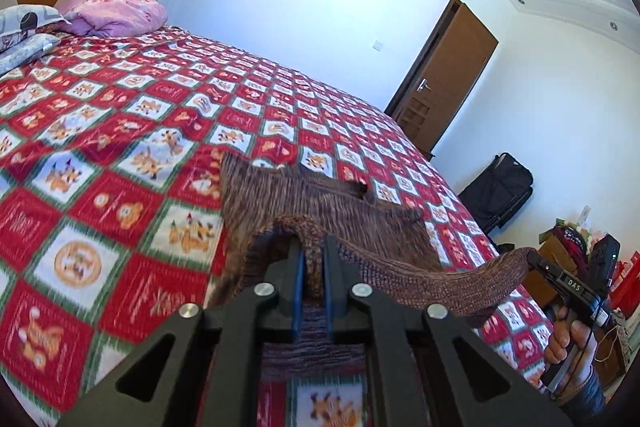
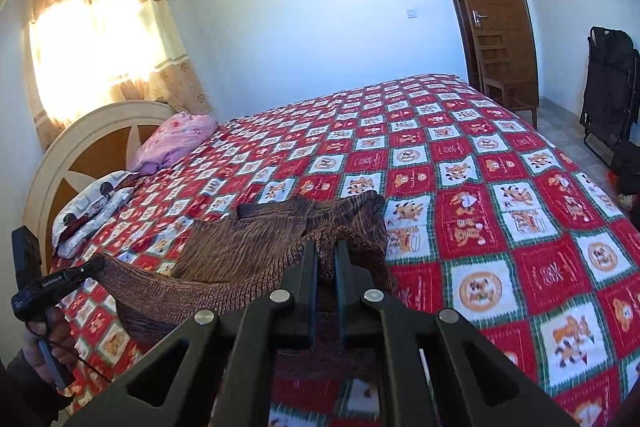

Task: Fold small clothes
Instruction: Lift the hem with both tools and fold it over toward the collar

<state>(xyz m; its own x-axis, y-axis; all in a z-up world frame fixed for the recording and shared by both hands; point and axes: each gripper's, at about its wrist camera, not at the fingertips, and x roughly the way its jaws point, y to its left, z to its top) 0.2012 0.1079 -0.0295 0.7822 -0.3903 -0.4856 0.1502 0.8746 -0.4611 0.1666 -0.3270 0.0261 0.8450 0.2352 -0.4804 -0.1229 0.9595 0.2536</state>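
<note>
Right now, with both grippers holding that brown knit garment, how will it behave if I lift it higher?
Probably floppy: the brown knit garment sags between the left gripper and right gripper. Likely trails on the bedspread. Ribbed knit should resist slipping.

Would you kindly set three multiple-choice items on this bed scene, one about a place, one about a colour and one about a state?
1. Where does the far part of the brown knitted garment lie?
A. on the patterned bedspread
B. on the floor
C. over the door

2. What colour is the pillow next to the headboard?
A. green
B. pink
C. black

3. How do the left gripper and right gripper stand?
A. both open
B. only the left shut
C. both shut on the garment's near edge

Answers: 1 A, its far half is spread flat on the bedspread. 2 B, the pink pillow lies there. 3 C, knit is pinched between each pair of fingers.
</note>
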